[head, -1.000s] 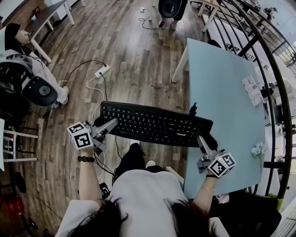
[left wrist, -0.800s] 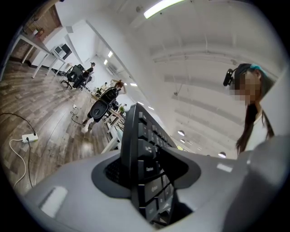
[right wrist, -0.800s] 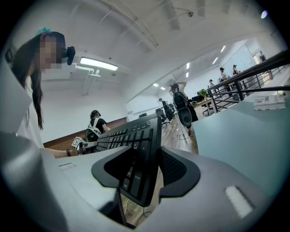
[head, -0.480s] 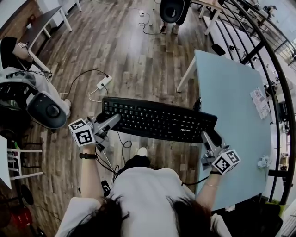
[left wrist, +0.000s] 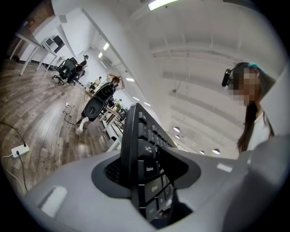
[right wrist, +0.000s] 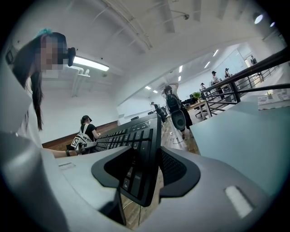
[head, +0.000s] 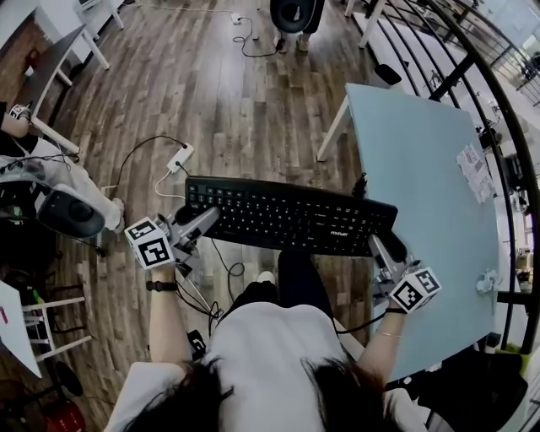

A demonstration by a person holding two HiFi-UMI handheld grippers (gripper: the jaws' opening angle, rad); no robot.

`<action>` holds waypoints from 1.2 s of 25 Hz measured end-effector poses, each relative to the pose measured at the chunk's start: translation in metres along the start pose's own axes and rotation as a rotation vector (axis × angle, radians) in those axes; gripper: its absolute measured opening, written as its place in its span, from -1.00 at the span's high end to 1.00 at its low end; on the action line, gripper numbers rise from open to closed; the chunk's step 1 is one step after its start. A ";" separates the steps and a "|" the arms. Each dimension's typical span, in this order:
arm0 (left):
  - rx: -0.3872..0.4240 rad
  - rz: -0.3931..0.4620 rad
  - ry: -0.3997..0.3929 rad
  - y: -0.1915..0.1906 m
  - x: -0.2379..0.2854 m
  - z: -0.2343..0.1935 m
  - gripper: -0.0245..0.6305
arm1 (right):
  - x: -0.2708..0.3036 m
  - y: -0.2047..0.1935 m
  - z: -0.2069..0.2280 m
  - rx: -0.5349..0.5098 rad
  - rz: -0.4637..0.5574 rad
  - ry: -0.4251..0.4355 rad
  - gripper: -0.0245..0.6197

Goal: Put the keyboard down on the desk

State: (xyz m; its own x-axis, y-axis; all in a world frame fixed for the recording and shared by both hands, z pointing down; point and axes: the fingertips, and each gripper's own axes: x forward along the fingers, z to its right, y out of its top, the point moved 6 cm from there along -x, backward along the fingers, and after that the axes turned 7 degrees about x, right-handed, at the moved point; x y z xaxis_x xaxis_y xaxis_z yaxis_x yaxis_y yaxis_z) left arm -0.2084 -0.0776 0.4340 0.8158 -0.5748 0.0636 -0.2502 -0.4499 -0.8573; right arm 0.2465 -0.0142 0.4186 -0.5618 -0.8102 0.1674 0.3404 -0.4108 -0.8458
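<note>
The left gripper (head: 192,226) and right gripper (head: 382,250) each pinched an end of the keyboard (head: 287,218), which was held in the air beside the desk (head: 426,160) with only its right end over the desk's edge. The carry looked to be under way; the next move would call for swinging the keyboard fully over the desk and lowering it flat.

Count on inspection: one keyboard (head: 287,221); two grippers, namely the left gripper (head: 201,223) and the right gripper (head: 381,247); one desk (head: 413,143); one power strip (head: 180,157); one office chair (head: 295,13); one printed sheet (head: 475,173); one crumpled paper ball (head: 487,283).
</note>
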 end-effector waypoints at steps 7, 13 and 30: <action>-0.004 -0.053 -0.083 -0.005 0.028 -0.026 0.24 | -0.008 -0.016 0.002 0.014 0.039 -0.097 0.41; 0.034 -0.146 -0.220 0.024 0.178 -0.031 0.24 | -0.034 0.027 0.080 0.059 0.137 -0.233 0.41; -0.002 0.174 0.310 -0.064 -0.116 0.084 0.24 | 0.033 -0.020 -0.023 -0.050 -0.173 0.292 0.41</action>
State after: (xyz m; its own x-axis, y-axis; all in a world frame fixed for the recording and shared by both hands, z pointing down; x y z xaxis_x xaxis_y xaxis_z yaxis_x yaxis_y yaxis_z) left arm -0.2432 0.0752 0.4382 0.5642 -0.8228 0.0687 -0.3731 -0.3283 -0.8678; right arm 0.2040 -0.0229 0.4296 -0.8026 -0.5734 0.1643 0.1882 -0.5048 -0.8425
